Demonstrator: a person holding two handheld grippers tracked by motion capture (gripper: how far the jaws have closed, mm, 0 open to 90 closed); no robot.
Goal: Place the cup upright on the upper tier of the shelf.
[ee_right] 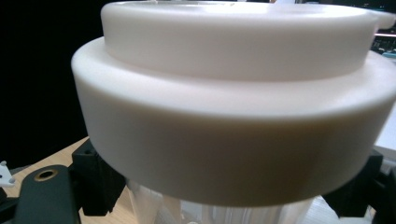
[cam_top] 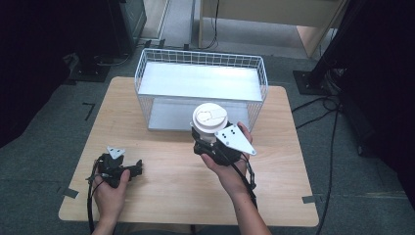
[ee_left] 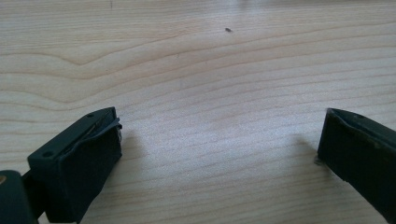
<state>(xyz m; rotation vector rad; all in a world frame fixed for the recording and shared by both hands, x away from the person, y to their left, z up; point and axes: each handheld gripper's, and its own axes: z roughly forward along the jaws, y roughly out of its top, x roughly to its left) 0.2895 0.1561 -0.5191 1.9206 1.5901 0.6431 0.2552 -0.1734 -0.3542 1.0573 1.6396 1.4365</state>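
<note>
Cup (cam_top: 209, 120), lidded and upright, is held up over the table (cam_top: 161, 196) in front of the wire basket (cam_top: 147, 63), the right gripper (cam_top: 211, 143) clenched on its clear body just under the lid (ee_right: 233, 116); it looks light, thin-walled, easily crushed, so grip gently below the lid; the left gripper (cam_top: 138, 168) rests on the table, jaws apart, holding nothing.

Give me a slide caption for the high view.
Right hand-held gripper holds a white-lidded cup before the wire basket; left hand-held gripper rests open.
</note>
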